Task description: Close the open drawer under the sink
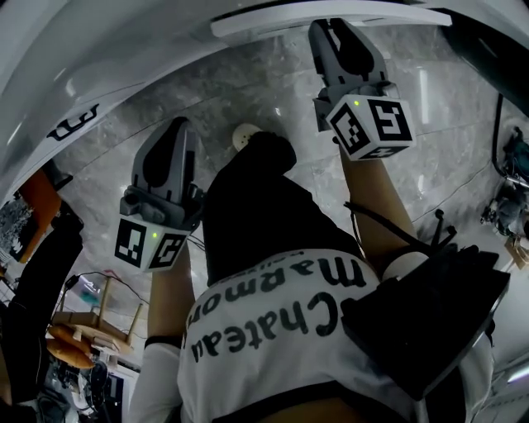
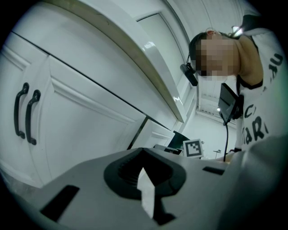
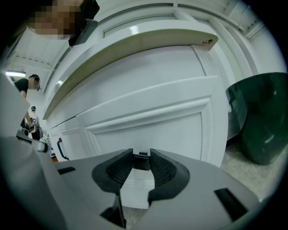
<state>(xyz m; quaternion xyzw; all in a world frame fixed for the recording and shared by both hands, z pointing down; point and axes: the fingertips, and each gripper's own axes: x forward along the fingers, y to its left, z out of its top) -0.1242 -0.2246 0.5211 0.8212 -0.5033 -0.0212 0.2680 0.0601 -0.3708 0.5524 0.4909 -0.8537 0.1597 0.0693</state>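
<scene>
In the right gripper view the white panelled drawer front (image 3: 153, 112) fills the picture just ahead of my right gripper (image 3: 141, 162). A short black drawer handle (image 3: 141, 160) sits between its pads, and both pads touch it. From the head view, the right gripper (image 1: 332, 31) reaches up to the white drawer edge (image 1: 331, 18). The left gripper (image 1: 169, 134) hangs lower and to the left, over the marble floor, away from the drawer. Seen from the left gripper view, the left gripper (image 2: 143, 168) has its pads together with nothing held.
White cabinet doors with two black handles (image 2: 24, 112) stand to the left under the counter edge (image 2: 148, 67). A dark green bin (image 3: 261, 117) stands on the floor right of the drawer. Cables and tools (image 1: 508, 190) lie at the floor's right side.
</scene>
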